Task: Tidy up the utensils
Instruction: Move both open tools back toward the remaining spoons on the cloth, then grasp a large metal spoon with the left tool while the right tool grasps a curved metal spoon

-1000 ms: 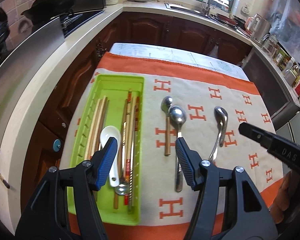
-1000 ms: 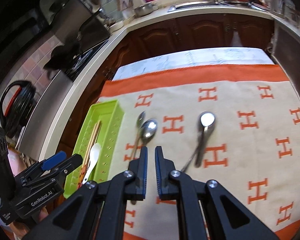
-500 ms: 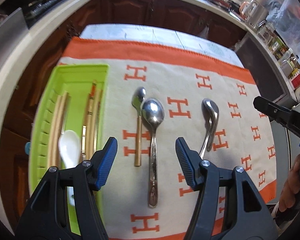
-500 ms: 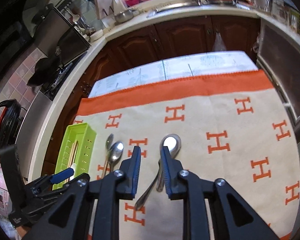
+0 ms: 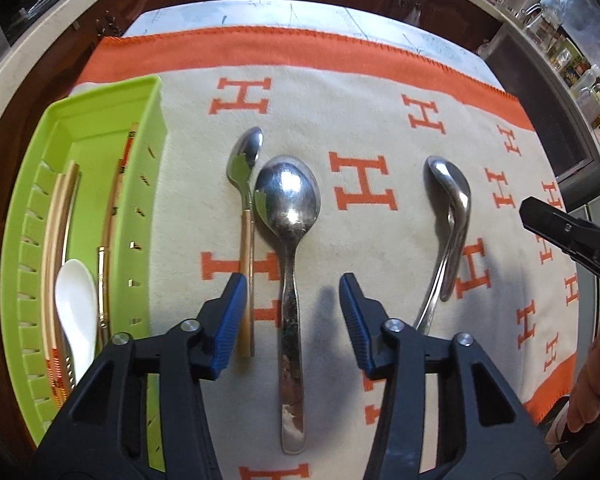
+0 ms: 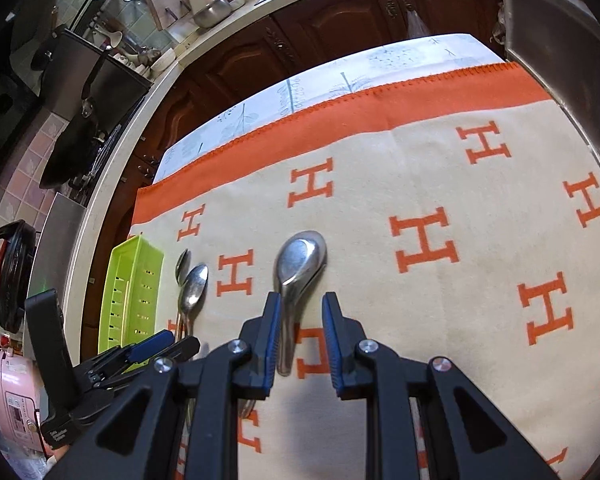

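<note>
A large steel spoon lies on the cloth, its handle running between the fingers of my open left gripper. Beside it on the left lies a small spoon with a gold handle. A curved steel soup spoon rests to the right, with a fork's handle partly under it. My right gripper is open, its fingers on either side of the soup spoon. The green tray at the left holds chopsticks and a white ceramic spoon.
An orange-and-cream cloth with H marks covers the small table. Dark wooden cabinets and a pale counter curve around the far and left sides. A pan and kitchenware stand on the counter. A person's hand shows at the right.
My left gripper has swung right from over the tray and lowered over the large spoon. My right gripper has opened from shut and come down around the soup spoon.
</note>
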